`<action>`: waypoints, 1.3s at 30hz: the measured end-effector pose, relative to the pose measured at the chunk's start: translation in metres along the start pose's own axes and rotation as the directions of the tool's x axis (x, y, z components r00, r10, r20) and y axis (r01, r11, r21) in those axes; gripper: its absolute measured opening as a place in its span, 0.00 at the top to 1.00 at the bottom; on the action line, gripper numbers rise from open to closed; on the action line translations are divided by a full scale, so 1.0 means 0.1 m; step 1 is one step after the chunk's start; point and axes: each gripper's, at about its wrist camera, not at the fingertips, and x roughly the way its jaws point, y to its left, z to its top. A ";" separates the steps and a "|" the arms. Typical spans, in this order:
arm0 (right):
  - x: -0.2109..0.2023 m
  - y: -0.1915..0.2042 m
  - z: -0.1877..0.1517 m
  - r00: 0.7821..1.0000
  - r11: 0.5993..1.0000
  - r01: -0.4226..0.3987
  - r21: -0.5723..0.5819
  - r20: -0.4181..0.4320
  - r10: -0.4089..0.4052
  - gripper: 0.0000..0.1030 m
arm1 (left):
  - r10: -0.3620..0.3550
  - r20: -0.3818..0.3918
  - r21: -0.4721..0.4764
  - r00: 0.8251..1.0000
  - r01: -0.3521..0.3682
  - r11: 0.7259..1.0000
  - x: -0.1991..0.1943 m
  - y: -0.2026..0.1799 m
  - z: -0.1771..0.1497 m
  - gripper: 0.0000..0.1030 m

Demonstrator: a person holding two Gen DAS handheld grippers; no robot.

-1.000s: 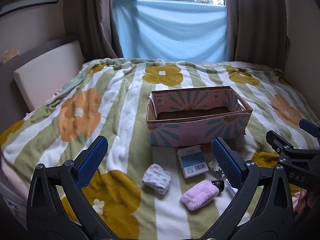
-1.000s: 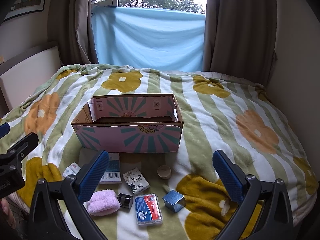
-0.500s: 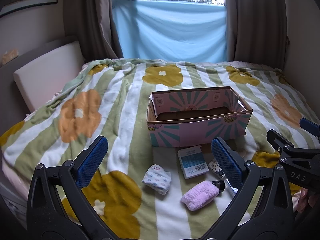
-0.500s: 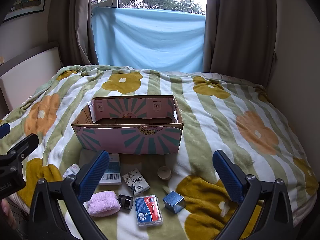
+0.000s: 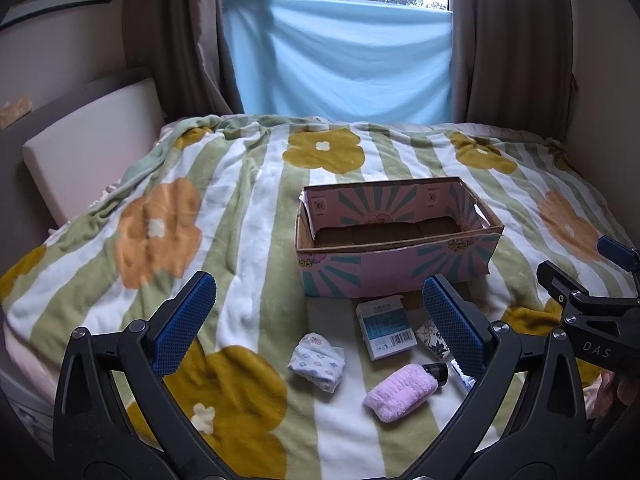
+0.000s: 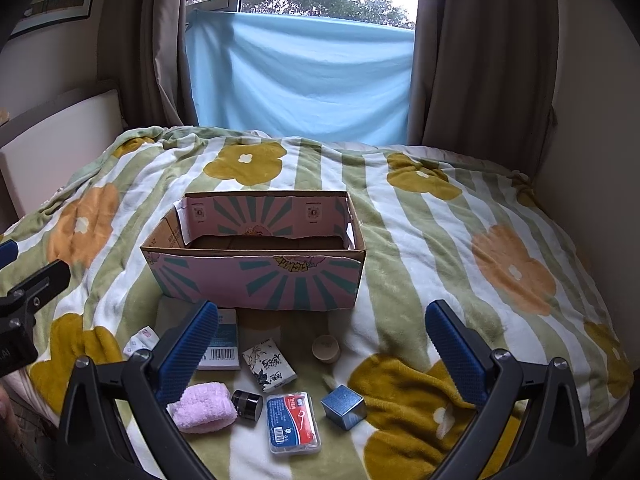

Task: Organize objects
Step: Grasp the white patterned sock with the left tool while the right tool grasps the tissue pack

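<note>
I count one cardboard box [image 6: 256, 268], pink with teal rays, open-topped, mid-bed on the fleecy flowered blanket [image 6: 460, 240]. Toward the bed's near edge lie eight small things: fluffy pink towel roll [image 6: 202, 408], folded floral cloth [image 5: 318, 362], two tissue packs, floss-pick case [image 6: 292, 422], metallic blue cube [image 6: 344, 406], black jar, beige lid. My left gripper [image 5: 320, 326] and right gripper [image 6: 320, 348] hover released, fingers spread.

1. Left gripper [image 5: 318, 322]: black curved arms, blue cross-hatched pads [image 5: 182, 322], silver pivot screws.
2. Right gripper [image 6: 322, 354]: identical black frame, blue textured pads [image 6: 454, 354]; white "DAS" lettering at three o'clock in left view.
</note>
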 end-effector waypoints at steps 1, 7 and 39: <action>-0.02 -0.04 0.05 1.000 1.000 -0.006 -0.002 0.012 0.006 0.01 | -0.002 0.011 0.007 1.000 0.002 1.000 -0.03 0.02 0.06 0.00; 0.01 -0.22 0.26 0.998 0.998 -0.068 -0.005 -0.002 0.068 0.01 | -0.015 -0.025 0.081 1.000 0.017 0.997 0.07 0.07 0.19 0.00; 1.91 0.47 -0.90 0.833 0.937 -0.304 -0.170 -0.524 0.175 0.20 | -0.066 -0.522 0.172 0.851 0.180 0.969 1.93 -0.05 -1.25 0.05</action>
